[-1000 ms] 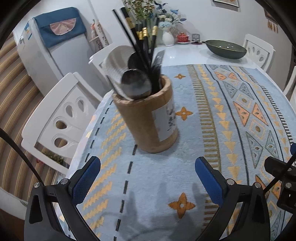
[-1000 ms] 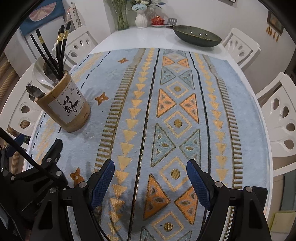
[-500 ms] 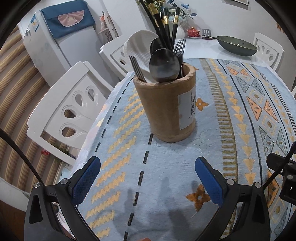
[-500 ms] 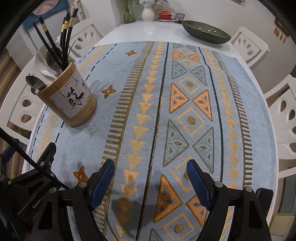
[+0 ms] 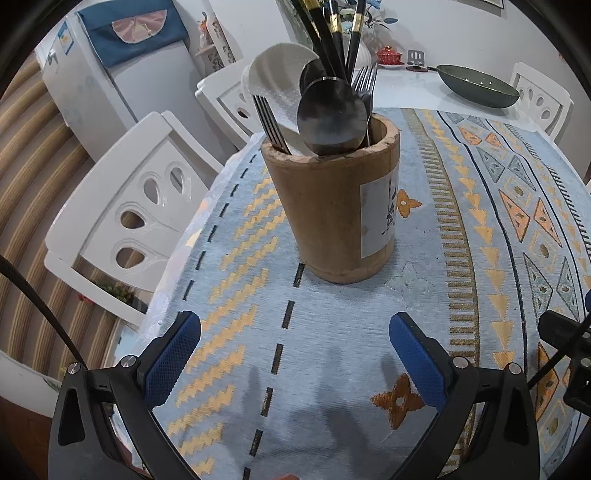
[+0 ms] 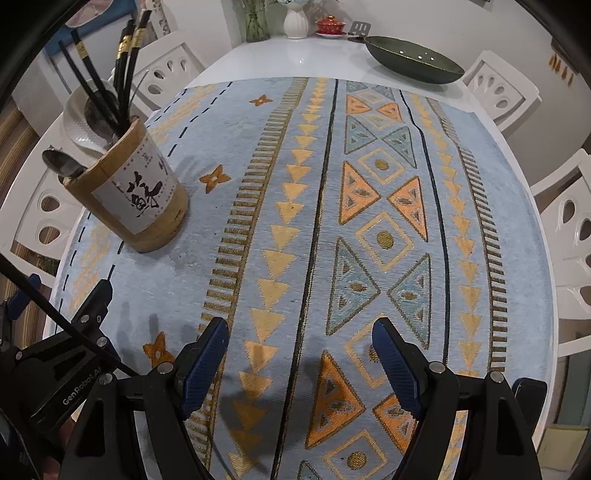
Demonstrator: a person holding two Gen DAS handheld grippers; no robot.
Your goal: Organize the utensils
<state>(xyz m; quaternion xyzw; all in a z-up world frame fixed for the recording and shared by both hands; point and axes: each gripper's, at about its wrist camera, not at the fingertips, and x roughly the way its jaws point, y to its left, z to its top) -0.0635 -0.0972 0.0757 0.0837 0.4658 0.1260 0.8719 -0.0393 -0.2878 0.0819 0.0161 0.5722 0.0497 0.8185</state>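
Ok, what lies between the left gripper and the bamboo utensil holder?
Nothing: in the left wrist view only bare patterned tablecloth separates the left gripper from the bamboo utensil holder.

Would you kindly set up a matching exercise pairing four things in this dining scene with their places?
Things:
1. chopsticks
2. wooden holder
3. green pan
4. white chair

Places:
A. on the bare white far end of the table
B. beside the table's left edge
C. sticking up out of the holder
D. standing on the patterned cloth

Pairs: 1-C, 2-D, 3-A, 4-B
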